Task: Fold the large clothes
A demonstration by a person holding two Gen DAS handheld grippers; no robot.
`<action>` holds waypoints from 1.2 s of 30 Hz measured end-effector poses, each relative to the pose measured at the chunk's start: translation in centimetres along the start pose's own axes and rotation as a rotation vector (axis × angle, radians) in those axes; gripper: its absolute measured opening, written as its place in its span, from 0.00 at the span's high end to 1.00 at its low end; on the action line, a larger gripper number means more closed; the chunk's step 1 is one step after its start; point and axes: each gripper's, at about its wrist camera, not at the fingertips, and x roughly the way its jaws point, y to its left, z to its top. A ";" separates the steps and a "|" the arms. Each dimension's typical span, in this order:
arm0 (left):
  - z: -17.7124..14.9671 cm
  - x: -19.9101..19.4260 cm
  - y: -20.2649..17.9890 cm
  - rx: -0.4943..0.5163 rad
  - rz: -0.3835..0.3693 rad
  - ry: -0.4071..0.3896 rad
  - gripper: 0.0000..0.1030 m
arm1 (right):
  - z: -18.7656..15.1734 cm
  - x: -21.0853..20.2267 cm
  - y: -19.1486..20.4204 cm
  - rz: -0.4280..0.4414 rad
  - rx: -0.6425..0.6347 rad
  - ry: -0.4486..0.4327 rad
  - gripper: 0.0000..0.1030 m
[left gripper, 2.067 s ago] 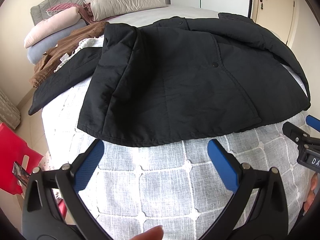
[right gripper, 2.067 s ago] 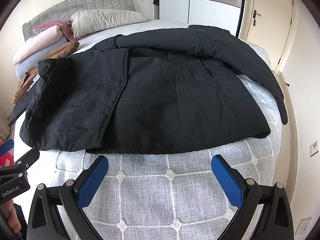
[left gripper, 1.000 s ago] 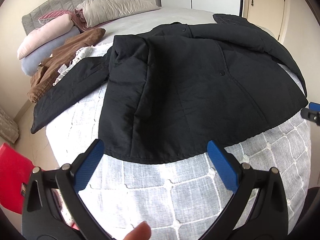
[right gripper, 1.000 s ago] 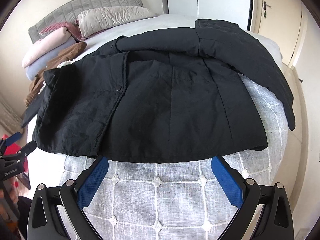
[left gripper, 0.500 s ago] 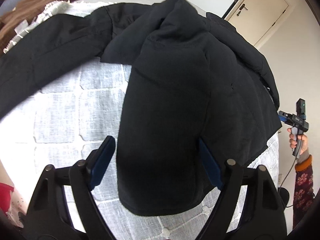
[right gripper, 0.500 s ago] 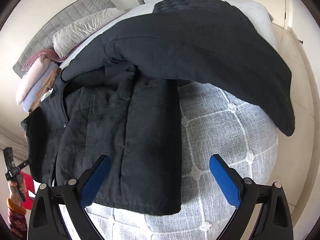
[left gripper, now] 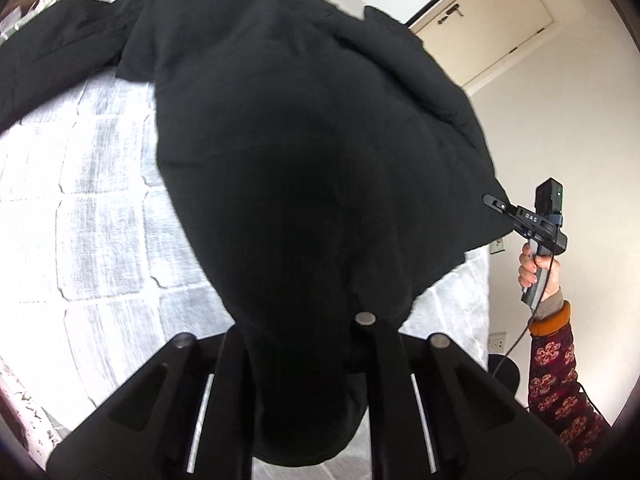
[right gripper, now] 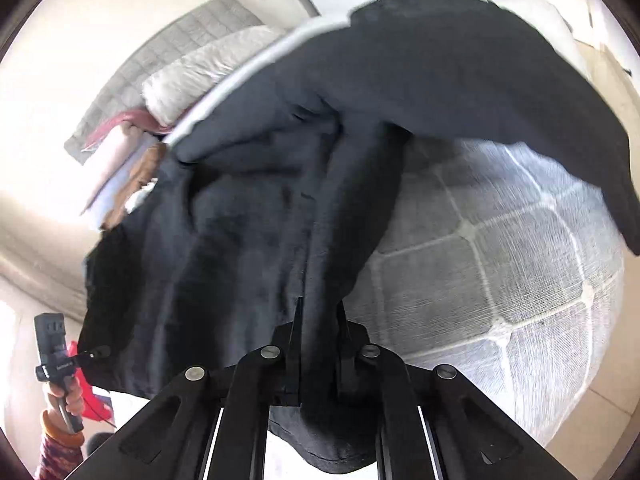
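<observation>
We see a black jacket [left gripper: 304,168] lying on a white bedcover [left gripper: 100,216] with a pale grid of squares; beside the jacket's hem a sleeve [left gripper: 560,384] shows dark red with a pale flower print and an orange cuff; beyond the jacket the door [left gripper: 492,12] is cream; the headboard [right gripper: 168,68] past the jacket's far edge is grey and quilted, with a white pillow [right gripper: 200,76], pink folded bedding [right gripper: 120,148] and a brown cloth [right gripper: 140,172] against it.
</observation>
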 end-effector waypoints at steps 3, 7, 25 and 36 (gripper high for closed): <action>-0.5 -5.0 -5.3 0.068 -0.038 -0.070 0.89 | 0.1 -4.7 3.2 0.031 -0.061 -0.053 0.93; -1.7 -10.8 -10.6 0.121 -0.012 -0.126 0.90 | -0.7 -11.2 6.4 0.058 -0.127 -0.092 0.93; -15.9 -10.6 -3.9 0.044 0.288 0.316 0.77 | -14.9 -14.0 4.2 -0.211 -0.220 0.213 0.86; -10.5 -16.2 -3.0 0.060 0.456 0.078 0.32 | -12.3 -16.7 -1.9 -0.214 -0.053 0.174 0.34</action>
